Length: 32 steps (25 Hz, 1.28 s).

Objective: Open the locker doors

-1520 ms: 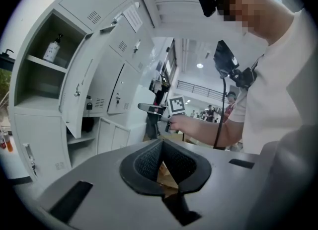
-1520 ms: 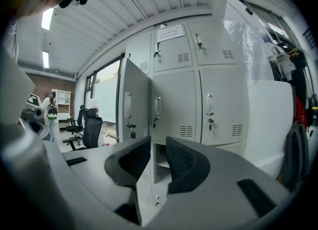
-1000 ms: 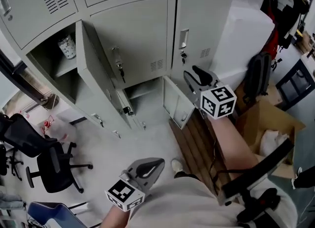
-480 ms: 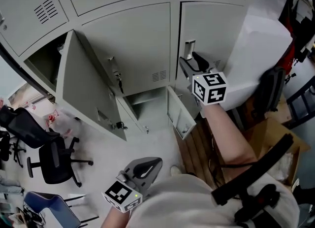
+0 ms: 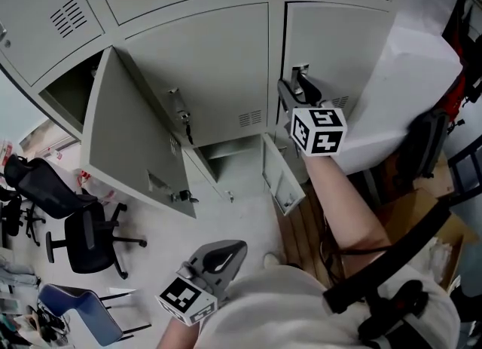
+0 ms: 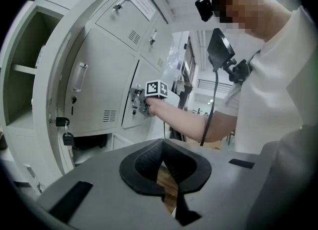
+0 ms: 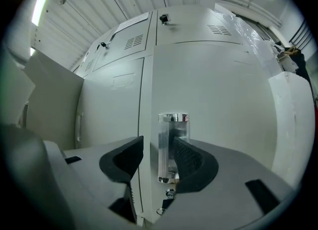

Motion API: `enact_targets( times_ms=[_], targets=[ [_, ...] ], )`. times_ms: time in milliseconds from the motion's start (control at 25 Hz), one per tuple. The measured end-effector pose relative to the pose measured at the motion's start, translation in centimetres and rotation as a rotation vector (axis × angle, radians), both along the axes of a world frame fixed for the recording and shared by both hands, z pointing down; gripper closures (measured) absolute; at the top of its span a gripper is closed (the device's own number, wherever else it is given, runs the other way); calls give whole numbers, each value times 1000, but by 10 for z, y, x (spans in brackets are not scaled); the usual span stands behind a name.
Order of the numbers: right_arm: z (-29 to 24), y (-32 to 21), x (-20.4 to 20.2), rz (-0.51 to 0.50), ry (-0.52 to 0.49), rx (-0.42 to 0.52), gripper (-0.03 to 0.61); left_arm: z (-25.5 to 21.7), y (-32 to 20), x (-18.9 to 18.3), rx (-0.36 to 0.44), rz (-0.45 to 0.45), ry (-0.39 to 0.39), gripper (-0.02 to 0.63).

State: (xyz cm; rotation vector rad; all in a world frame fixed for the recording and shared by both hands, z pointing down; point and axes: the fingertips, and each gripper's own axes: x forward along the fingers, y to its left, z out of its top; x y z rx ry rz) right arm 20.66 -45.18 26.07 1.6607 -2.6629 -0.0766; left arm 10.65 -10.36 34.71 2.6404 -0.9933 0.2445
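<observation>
Grey lockers [image 5: 203,68] fill the top of the head view. The left door [image 5: 128,140] stands wide open; the middle door and the right door [image 5: 335,42] are closed. My right gripper [image 5: 294,87] is at the right door's chrome handle [image 5: 300,74]. In the right gripper view this handle [image 7: 173,147] stands between the open jaws of the right gripper [image 7: 158,147], close to the right pad [image 7: 186,157]. These jaws have just been opening. My left gripper [image 5: 230,253] hangs low by the person's body, its tips together and empty [image 6: 161,144].
A small lower door [image 5: 280,182] hangs open under the right locker. Keys dangle at the open left door's edge [image 5: 183,197]. A black office chair [image 5: 90,238] and a blue chair [image 5: 71,317] stand at left. A white board [image 5: 399,91] leans at right.
My right gripper has risen from beside the small lower door to the right door's handle. The left gripper has stayed low near the body.
</observation>
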Motion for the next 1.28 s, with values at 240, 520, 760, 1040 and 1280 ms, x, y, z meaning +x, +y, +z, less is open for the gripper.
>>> enact_targets(
  times_ms=[240, 520, 760, 1040, 1280],
  targets=[
    [5, -6, -1, 41, 38, 3, 471, 4, -1, -6, -16, -24, -3, 603],
    [5, 1, 1, 34, 25, -1, 475, 5, 1, -10, -22, -16, -4, 603],
    [6, 25, 9, -14, 15, -14, 476, 4, 2, -4, -22, 38, 3, 603],
    [7, 60, 28, -88, 12, -33, 476, 4, 5, 11, -16, 128, 9, 603],
    [8, 84, 48, -130, 6, -56, 474, 0, 9, 25, -6, 200, 11, 603]
  ],
)
